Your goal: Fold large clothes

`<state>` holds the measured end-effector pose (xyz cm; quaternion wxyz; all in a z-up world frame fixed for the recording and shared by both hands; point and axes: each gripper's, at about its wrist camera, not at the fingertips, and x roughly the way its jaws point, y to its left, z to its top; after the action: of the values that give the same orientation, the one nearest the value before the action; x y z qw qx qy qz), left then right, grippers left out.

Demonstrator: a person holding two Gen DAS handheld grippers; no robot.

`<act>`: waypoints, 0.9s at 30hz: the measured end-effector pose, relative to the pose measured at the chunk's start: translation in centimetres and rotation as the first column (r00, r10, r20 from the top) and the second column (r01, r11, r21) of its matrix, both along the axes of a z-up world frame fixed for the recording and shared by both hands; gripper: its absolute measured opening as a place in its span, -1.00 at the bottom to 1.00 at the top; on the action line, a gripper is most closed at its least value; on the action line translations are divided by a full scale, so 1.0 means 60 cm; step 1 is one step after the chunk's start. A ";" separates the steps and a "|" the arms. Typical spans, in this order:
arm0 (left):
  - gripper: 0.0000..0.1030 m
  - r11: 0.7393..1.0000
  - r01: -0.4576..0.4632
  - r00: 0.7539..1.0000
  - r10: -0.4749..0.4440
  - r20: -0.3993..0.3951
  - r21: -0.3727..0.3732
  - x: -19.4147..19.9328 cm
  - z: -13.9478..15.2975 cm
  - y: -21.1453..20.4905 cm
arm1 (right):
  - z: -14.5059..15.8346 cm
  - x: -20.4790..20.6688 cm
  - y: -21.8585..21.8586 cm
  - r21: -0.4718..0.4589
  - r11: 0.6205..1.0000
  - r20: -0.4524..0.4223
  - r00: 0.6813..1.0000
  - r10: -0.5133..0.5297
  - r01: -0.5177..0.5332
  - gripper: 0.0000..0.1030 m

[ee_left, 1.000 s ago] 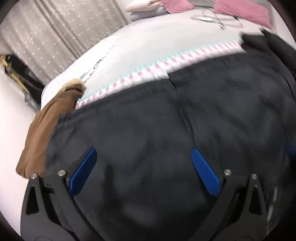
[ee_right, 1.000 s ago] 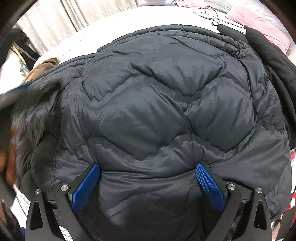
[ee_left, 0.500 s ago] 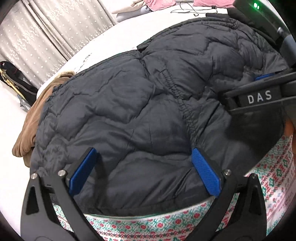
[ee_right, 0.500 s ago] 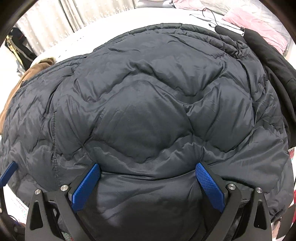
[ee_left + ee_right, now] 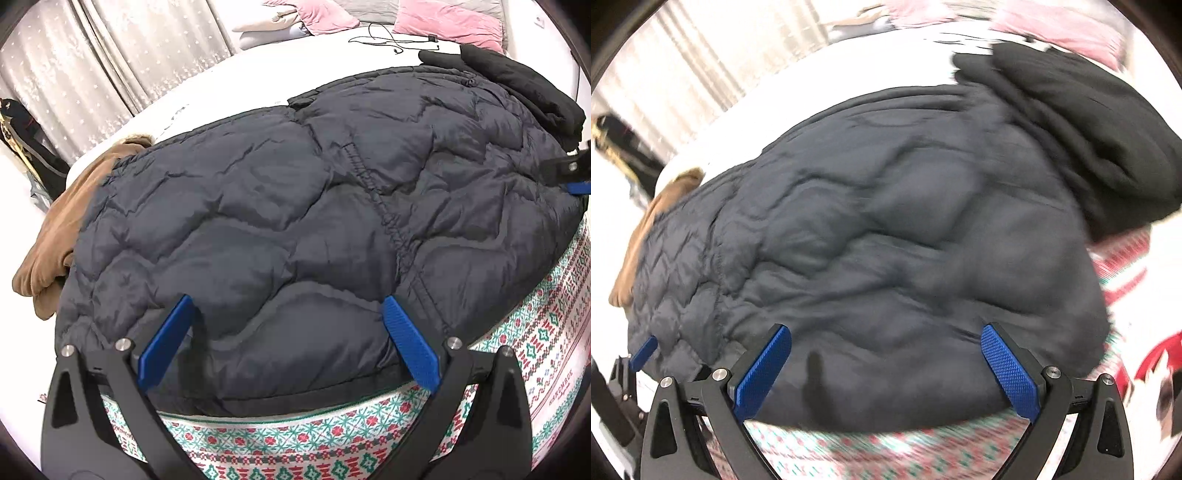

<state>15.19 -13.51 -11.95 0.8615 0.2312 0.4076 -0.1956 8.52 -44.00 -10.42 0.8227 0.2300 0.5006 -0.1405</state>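
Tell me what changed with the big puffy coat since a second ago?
Both tools pulled back toward the near edge: the left tool and right tool now show the patterned blanket below the dark puffy coat. Neither grabbed anything; both stayed open. The coat, brown garment and black garment stayed put.

Both wrist views close above jacket (image 5: 295,221)

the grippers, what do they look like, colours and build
Both match: the left gripper and right gripper have black angular frames with triangular cut-outs, silver round bolts at the joints, and bright blue finger pads with a fine knurled texture. No cables or sleeves show.
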 end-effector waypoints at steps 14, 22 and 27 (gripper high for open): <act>0.99 1.000 -0.013 1.000 0.013 -0.018 -0.003 -0.011 -0.014 0.004 | -0.032 -0.098 -0.153 0.101 0.952 -0.053 0.958 -0.283 0.287 1.00; 0.99 1.000 -0.019 1.000 0.019 -0.006 0.000 -0.012 -0.017 0.000 | -0.069 -0.146 -0.172 0.513 0.820 0.037 0.948 -0.316 0.254 0.92; 0.99 1.000 -0.025 1.000 0.025 -0.006 -0.005 -0.011 -0.018 -0.002 | -0.075 -0.116 -0.126 0.455 0.847 0.094 0.931 -0.352 0.275 0.91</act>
<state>14.55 -13.64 -13.03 0.8632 0.2233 0.4126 -0.1863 1.59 -51.54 -14.93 0.7568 0.4974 0.4012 -0.1376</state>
